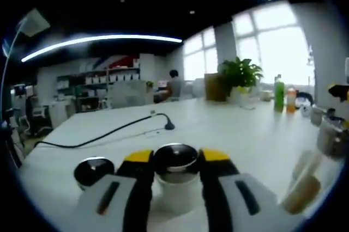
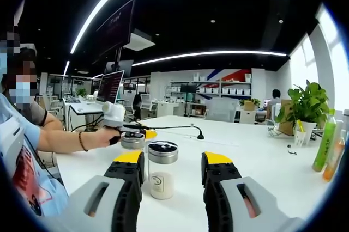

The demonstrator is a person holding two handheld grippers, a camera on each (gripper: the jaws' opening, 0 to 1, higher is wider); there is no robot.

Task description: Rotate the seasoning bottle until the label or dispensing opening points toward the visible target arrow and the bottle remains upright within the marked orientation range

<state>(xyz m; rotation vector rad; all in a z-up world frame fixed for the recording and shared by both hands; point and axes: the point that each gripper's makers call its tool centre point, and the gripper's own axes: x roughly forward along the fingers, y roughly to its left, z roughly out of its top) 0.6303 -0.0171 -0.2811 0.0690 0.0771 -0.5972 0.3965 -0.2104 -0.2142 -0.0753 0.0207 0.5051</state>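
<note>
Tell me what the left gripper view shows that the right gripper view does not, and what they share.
Left gripper view: the left fingers pressed against a bottle. Right gripper view: the right fingers open around a white-filled bottle without touching it, a person's hand, a monitor. Both: two capped bottles, a white table, a black cable, a plant.

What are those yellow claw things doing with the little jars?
A person is holding a claw in each hand at a white table. The left claw is closed around a small seasoning bottle with a shiny lid. The right claw is open, with another seasoning jar standing upright between its jaws, not gripped.
</note>
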